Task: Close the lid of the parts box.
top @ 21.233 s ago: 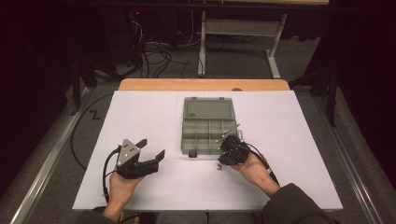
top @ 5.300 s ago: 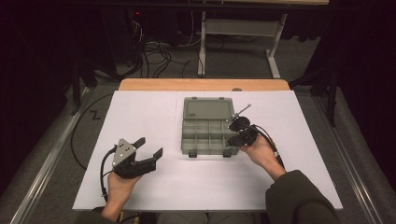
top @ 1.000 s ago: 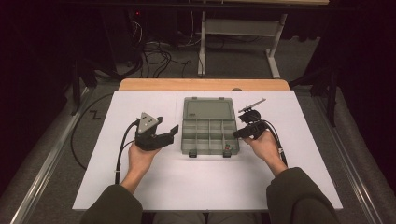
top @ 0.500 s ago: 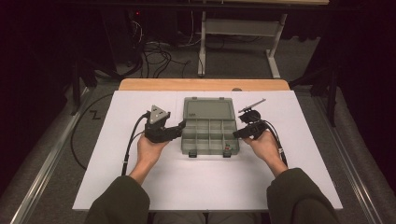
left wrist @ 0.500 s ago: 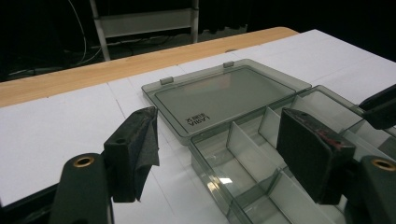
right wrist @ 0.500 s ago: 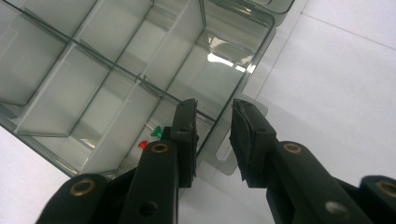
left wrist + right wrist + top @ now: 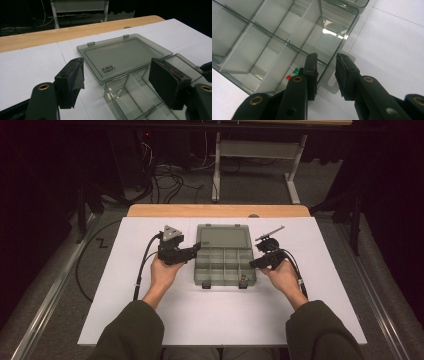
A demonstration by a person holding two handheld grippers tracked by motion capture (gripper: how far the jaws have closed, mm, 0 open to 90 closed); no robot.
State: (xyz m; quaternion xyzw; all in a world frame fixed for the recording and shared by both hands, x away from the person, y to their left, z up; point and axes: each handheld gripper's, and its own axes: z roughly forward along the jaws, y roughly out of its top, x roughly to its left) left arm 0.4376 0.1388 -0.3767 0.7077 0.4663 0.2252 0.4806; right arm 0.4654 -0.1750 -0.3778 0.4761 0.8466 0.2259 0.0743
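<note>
Hands flank the open organizer box (image 7: 225, 262) mid-table: my spread left gripper (image 7: 192, 252) has just arrived at its left wall, my right gripper (image 7: 325, 72), jaws partly apart, straddles the right wall unpinched, steadying for the next move.

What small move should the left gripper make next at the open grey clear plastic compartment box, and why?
Probably ease the left gripper forward until the left corner wall of the grey clear plastic compartment box sits between its pads, then close. Its jaws stand open, with that corner just ahead and untouched, while the open jaws of the right gripper straddle the right wall.
</note>
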